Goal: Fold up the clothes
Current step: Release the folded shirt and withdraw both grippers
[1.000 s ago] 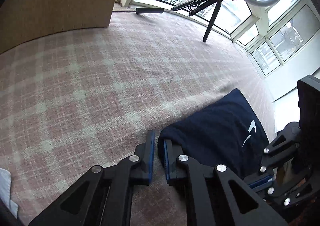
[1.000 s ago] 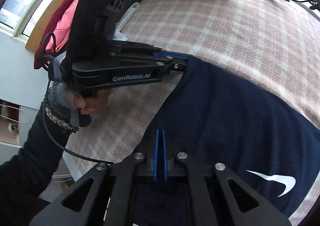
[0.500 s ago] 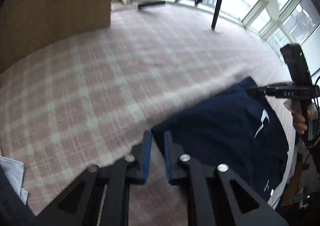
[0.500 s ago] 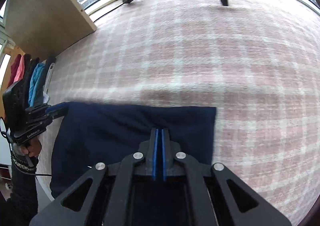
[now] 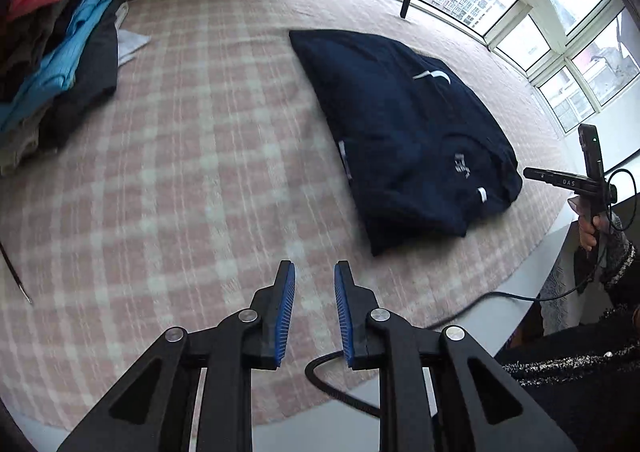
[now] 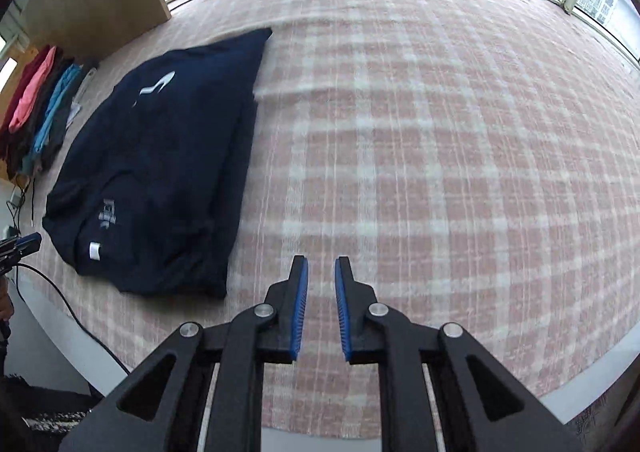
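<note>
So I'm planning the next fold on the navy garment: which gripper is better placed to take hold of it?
Probably the right gripper: seen from the left wrist camera, its tip sits just off the navy garment's near corner. The left gripper hangs open farther back over bare plaid cloth.

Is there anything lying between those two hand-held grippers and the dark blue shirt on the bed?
Nothing visible. Only bare plaid bedcover lies between the open left hand-held gripper and the navy shirt, and likewise for the open right hand-held gripper. The stack of clothes sits off to the side.
</note>
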`<state>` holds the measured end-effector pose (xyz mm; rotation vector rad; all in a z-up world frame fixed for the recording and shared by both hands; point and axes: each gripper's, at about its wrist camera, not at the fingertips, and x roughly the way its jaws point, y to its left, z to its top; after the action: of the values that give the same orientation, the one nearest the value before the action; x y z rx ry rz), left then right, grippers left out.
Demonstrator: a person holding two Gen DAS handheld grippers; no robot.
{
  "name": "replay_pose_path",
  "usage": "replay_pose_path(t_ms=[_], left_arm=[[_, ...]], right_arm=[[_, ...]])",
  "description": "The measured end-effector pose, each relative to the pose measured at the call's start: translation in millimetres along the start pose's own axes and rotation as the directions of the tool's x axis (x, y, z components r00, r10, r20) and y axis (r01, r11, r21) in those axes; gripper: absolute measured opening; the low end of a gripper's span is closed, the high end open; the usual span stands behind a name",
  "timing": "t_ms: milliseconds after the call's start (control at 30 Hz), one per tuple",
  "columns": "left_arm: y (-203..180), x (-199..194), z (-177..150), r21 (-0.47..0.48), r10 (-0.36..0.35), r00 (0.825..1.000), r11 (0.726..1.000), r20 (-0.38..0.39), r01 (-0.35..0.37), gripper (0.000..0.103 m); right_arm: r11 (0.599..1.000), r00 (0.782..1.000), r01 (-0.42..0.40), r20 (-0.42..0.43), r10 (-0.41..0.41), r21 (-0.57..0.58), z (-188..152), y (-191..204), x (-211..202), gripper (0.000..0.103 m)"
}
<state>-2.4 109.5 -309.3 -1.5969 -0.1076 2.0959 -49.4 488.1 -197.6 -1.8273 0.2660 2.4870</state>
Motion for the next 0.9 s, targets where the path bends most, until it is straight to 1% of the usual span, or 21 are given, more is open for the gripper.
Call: replay_pose_path(t_ms=[67, 233, 300, 367, 500, 567, 633, 667, 700, 733, 767, 800, 833, 867, 900], left_arm=[[-4.9, 21.6, -8.0, 0.006, 0.006, 1.000, 1.000, -0.012, -0.006, 0.018], [-17.0, 75.6, -27.9, 0.022, 0.022, 0.999, 1.000, -0.041, -0.021, 0.019], [-15.8, 88.8, -30.6, 0.009, 0.014, 0.998, 1.000, -0.060, -0.014, 0.018], [-18.3, 101.5, -36.4, 0.025, 0.028, 0.997, 0.999, -0.073, -0.026, 0.016], [-23.7, 126.6, -50.1, 0.056, 0.060, 0.994, 0.997, -0.089, -0.055, 0.015], [-25.3, 138.3, -57.8, 0.067, 0.072, 0.992, 0.996, -0.107, -0.065, 0.015], [-27.3, 150.3, -64.6, 0.094, 0.087, 0.985, 0.993, -0.150, -0.073, 0.015], [-26.8, 155.4, -67.2, 0.099, 0.101, 0.979, 0.991, -0.175, -0.084, 0.015], [-25.2, 159.4, -66.1, 0.075, 0.098, 0.977, 0.994, -0.191, -0.085, 0.011], [-23.6, 163.2, -63.3, 0.037, 0.083, 0.976, 0.996, -0.199, -0.077, 0.011], [-28.7, 164.2, -56.7, 0.016, 0.043, 0.984, 0.999, -0.174, -0.041, 0.011], [-37.9, 163.6, -47.8, 0.007, -0.012, 0.991, 1.000, -0.130, 0.013, 0.011], [-52.5, 162.5, -38.0, 0.027, -0.048, 0.996, 0.998, -0.079, 0.050, 0.011], [-72.1, 162.7, -25.9, 0.075, -0.070, 0.997, 0.995, -0.030, 0.072, 0.014], [-95.1, 165.3, -12.0, 0.122, -0.097, 0.995, 0.988, 0.003, 0.096, 0.017]], right_arm=[[0.999, 1.000, 0.020, -0.009, -0.020, -0.046, -13.8, 9.1, 8.0, 0.014], [0.986, 0.997, 0.075, -0.008, -0.077, -0.150, -23.4, 17.1, 10.6, 0.015], [0.979, 0.995, 0.093, -0.016, -0.098, -0.183, -26.9, 16.9, 10.7, 0.015], [0.971, 0.992, 0.113, -0.028, -0.121, -0.209, -33.1, 15.6, 9.4, 0.015], [0.966, 0.989, 0.118, -0.055, -0.134, -0.231, -50.7, 7.0, 4.1, 0.015], [0.965, 0.987, 0.105, -0.093, -0.131, -0.239, -56.5, 2.2, 2.3, 0.015], [0.965, 0.981, 0.067, -0.161, -0.111, -0.255, -59.0, -1.2, 2.2, 0.015], [0.968, 0.981, 0.050, -0.171, -0.094, -0.246, -56.3, -4.3, -0.5, 0.014], [0.972, 0.981, 0.034, -0.176, -0.076, -0.234, -53.0, -7.5, -3.7, 0.014], [0.980, 0.992, -0.005, -0.127, -0.021, -0.197, -44.1, -11.8, -12.9, 0.015], [0.986, 0.997, -0.049, -0.066, 0.039, -0.157, -34.3, -16.1, -23.2, 0.015], [0.986, 0.994, -0.113, -0.017, 0.111, -0.126, -23.6, -18.7, -28.4, 0.019], [0.978, 0.982, -0.180, 0.031, 0.184, -0.101, -12.7, -20.9, -32.7, 0.034], [0.975, 0.977, -0.204, 0.046, 0.208, -0.085, -8.3, -19.3, -30.0, 0.042], [0.973, 0.973, -0.219, 0.056, 0.223, -0.070, -5.0, -17.0, -26.0, 0.047]])
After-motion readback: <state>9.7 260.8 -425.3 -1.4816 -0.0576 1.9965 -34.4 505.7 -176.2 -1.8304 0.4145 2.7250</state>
